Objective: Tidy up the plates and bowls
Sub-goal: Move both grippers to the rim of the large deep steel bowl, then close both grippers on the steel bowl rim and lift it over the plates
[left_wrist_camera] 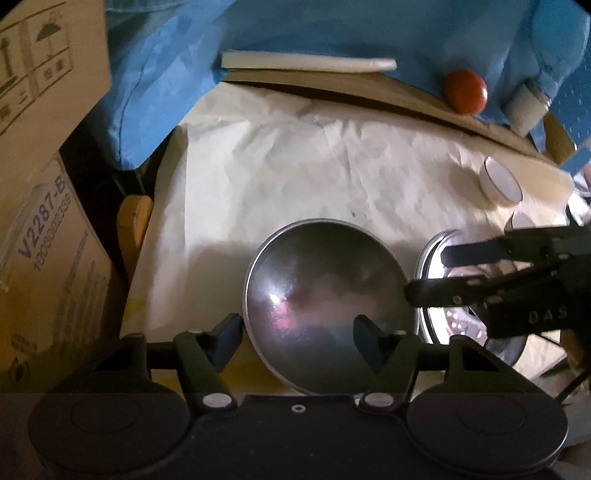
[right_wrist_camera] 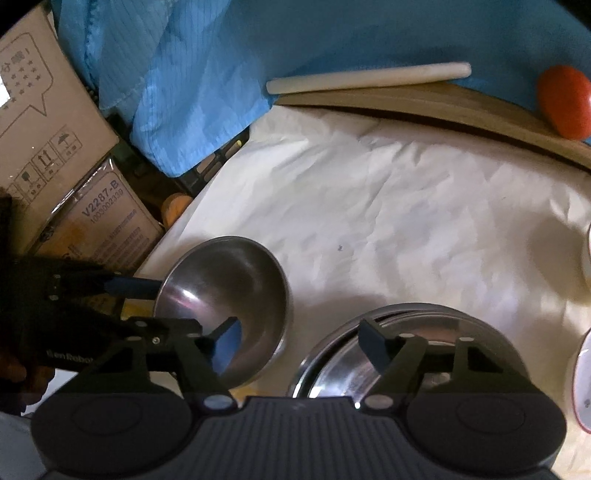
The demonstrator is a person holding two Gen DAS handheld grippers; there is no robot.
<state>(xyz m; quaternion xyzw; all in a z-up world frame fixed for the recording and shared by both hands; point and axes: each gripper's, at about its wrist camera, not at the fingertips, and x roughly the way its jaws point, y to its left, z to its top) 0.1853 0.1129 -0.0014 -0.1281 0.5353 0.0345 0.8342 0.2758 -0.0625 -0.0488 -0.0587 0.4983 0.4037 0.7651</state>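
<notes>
Steel bowl [left_wrist_camera: 325,295] rim sits between parted left tongs [left_wrist_camera: 299,336]; right tongs [right_wrist_camera: 306,343] also apart.

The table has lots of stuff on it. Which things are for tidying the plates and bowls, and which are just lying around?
For the job:
steel bowl
steel plates
left gripper
right gripper

Just lying about:
cardboard boxes
blue cloth
white stick
red ball
white pucks

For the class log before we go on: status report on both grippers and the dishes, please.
Left gripper open, straddling the steel bowl rim. Right gripper open over the steel plates. Bowl and plates side by side. Nothing in the way.
</notes>
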